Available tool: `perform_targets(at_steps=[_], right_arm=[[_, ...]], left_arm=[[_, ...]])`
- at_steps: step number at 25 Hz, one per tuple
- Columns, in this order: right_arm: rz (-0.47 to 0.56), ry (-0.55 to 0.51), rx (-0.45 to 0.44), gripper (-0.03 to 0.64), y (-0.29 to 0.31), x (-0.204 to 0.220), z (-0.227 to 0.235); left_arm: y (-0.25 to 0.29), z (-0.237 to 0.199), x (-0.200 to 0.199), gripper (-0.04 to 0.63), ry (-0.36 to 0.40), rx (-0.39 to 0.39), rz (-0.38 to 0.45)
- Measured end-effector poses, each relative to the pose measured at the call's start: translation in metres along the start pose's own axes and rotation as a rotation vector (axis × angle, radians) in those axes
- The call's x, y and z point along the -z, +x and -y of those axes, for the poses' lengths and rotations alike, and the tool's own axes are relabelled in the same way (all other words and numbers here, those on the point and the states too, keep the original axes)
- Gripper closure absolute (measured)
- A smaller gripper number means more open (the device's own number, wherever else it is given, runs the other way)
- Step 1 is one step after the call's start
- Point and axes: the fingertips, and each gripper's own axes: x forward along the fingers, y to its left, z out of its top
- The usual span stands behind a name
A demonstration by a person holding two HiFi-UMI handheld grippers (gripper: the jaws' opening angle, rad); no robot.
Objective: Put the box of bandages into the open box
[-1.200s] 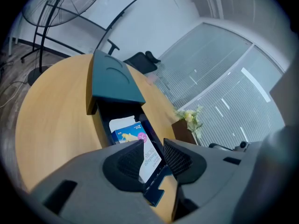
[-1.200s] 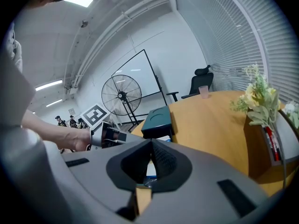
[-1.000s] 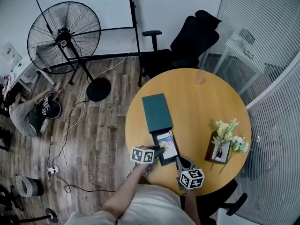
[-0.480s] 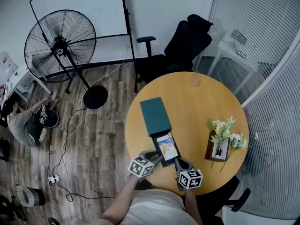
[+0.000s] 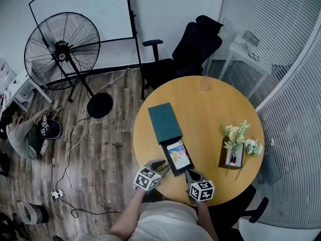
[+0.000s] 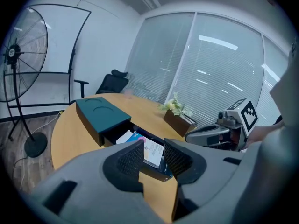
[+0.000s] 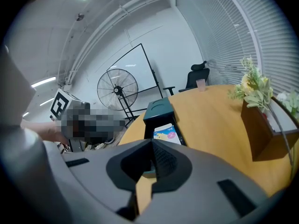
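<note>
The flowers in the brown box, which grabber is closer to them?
The right gripper. It sits at the near edge of the table, beside the open box, on the side toward the flowers. The left gripper is across the open box from the flowers, so farther away.

I'm in an office meeting room: round table [image 5: 215, 109] before me, swivel chair [image 5: 190, 49] at 12 o'clock, whiteboard [image 5: 85, 9] and fan [image 5: 62, 46] at 10, blinded glass walls [image 5: 286, 64] at 2.

Wood floor [image 5: 100, 149], standing fan [image 5: 62, 46], whiteboard [image 5: 95, 9], black chair [image 5: 193, 46], blinds [image 5: 296, 129].
</note>
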Motion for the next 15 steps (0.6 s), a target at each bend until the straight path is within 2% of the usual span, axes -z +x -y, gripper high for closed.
perform_targets(at_steps=[12,15], right_arm=[[0.016,0.001,0.016,0.620,-0.0038,0.0005,0.0003],[0.007,0.000,0.014,0.620,-0.0039,0.0032,-0.0009]], left_arm=[[-0.0056,0.0002,0.0024,0.477,0.050,-0.019,-0.007],[-0.0093,-0.0001,-0.0009,0.504,0.053,-0.027,0.014]])
